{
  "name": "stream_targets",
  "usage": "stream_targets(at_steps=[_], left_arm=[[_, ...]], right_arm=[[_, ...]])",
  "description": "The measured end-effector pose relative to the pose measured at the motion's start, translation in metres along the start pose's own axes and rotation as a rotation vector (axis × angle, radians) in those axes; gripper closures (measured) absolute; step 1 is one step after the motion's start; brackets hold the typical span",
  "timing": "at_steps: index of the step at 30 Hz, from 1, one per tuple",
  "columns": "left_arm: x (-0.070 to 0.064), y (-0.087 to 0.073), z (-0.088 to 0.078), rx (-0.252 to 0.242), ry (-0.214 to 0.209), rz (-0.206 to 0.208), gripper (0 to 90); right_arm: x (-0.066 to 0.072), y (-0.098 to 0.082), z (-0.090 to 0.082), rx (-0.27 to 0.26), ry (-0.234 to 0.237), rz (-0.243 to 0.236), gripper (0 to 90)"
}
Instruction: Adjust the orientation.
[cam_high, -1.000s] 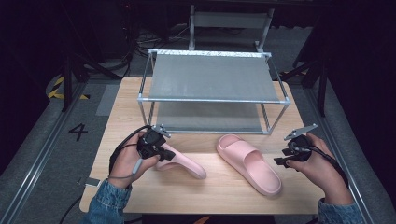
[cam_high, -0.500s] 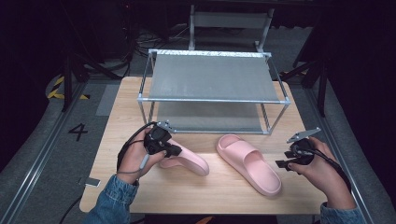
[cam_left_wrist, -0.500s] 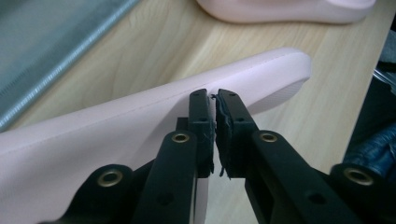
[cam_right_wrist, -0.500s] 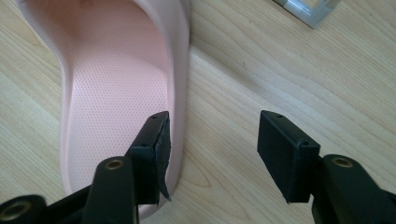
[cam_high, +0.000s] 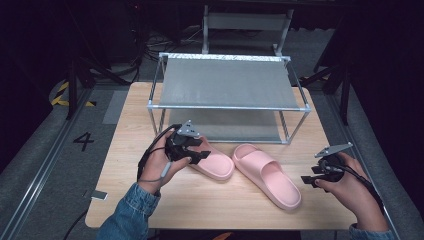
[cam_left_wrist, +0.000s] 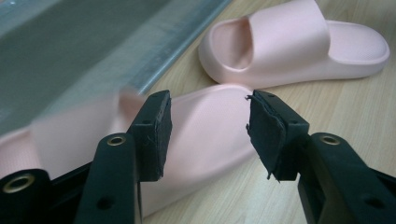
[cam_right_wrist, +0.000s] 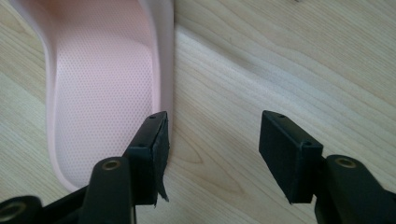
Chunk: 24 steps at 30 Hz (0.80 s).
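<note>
Two soft pink slides lay on the wooden surface (cam_high: 150, 200), waiting in front of the rack.

Nearest me, the right hand-held gripper (cam_high: 311, 180) hovered with jaws spread and nothing between them, just beside the heel edge of the right slipper (cam_high: 270, 175). The left hand-held gripper (cam_high: 200, 156) had just been opening, its pads now apart above the left slipper (cam_high: 217, 165) and no longer pressing it. Both slippers looked like light, squashy foam, matte rather than slick and hard to damage; I judged the thick side wall or the strap the surest place to pinch. Behind them stood the metal shoe rack (cam_high: 227, 82).
</note>
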<state>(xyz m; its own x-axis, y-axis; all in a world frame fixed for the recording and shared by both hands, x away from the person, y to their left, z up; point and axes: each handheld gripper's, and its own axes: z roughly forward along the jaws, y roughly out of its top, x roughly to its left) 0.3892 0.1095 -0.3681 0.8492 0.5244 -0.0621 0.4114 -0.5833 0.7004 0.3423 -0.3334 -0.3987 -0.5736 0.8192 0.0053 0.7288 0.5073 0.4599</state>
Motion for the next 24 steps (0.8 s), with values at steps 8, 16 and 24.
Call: stream_targets(at_steps=[8,16,24], left_arm=[[0.003,-0.003,0.016,0.086,-0.014,-0.029,53.4],[0.001,-0.008,0.04,0.181,-0.013,-0.025,58.1],[0.007,-0.017,0.04,0.232,0.027,-0.089,60.6]], right_arm=[[0.0,-0.005,0.001,0.003,0.004,0.009,43.2],[-0.001,-0.006,0.003,0.007,0.008,0.014,43.0],[0.0,-0.006,0.006,0.008,0.027,0.019,42.6]])
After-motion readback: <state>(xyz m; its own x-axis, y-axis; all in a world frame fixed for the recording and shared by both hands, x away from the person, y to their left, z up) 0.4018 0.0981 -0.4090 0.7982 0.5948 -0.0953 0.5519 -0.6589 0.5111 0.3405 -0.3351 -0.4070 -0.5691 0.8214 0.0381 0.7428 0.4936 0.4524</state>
